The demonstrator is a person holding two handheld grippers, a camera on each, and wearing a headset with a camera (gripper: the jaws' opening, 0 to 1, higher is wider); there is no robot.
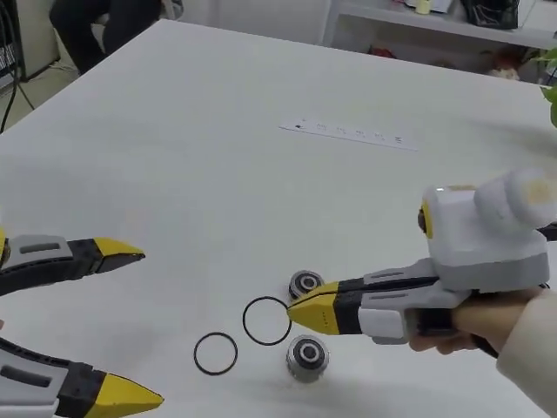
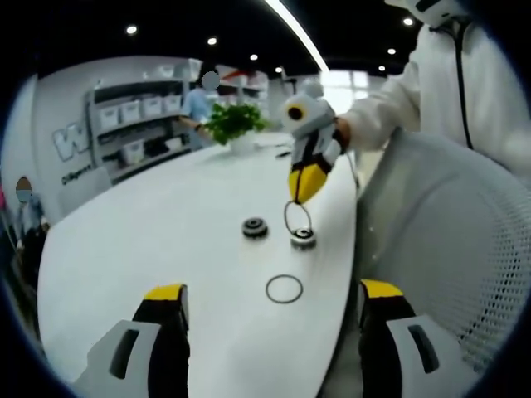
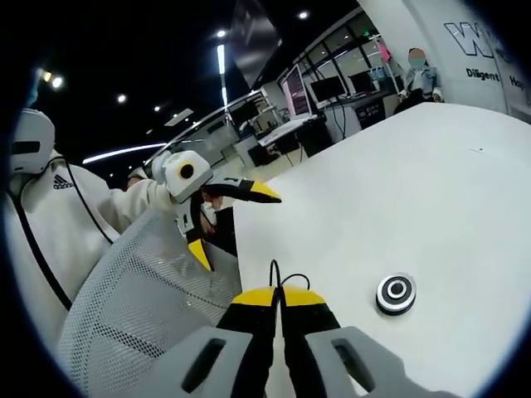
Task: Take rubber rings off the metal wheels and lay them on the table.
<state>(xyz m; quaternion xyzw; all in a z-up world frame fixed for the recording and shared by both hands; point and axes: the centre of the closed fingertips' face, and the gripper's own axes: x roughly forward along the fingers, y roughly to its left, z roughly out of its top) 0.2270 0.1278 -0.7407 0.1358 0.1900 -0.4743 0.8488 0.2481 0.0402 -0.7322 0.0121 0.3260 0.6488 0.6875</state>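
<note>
While the right gripper [image 1: 294, 312] pinches 1 rubber ring [image 1: 265, 320] in closed jaws between the far wheel [image 1: 305, 284] and near wheel [image 1: 307, 355], a loose ring [image 1: 215, 353] lies flat on the table [image 1: 218, 174] — left gripper [image 1: 150, 327] spread wide, empty. Looks like the lay-down step — next needs lowering, then release.

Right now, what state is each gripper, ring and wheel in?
Left gripper: open, empty.
Right gripper: shut on the thin black rubber ring.
Thin black rubber ring: pinched by its edge, off both wheels.
Second black rubber ring: flat on the white table.
Far round metal wheel: flat on the table.
Near round metal wheel: flat on the table.
</note>
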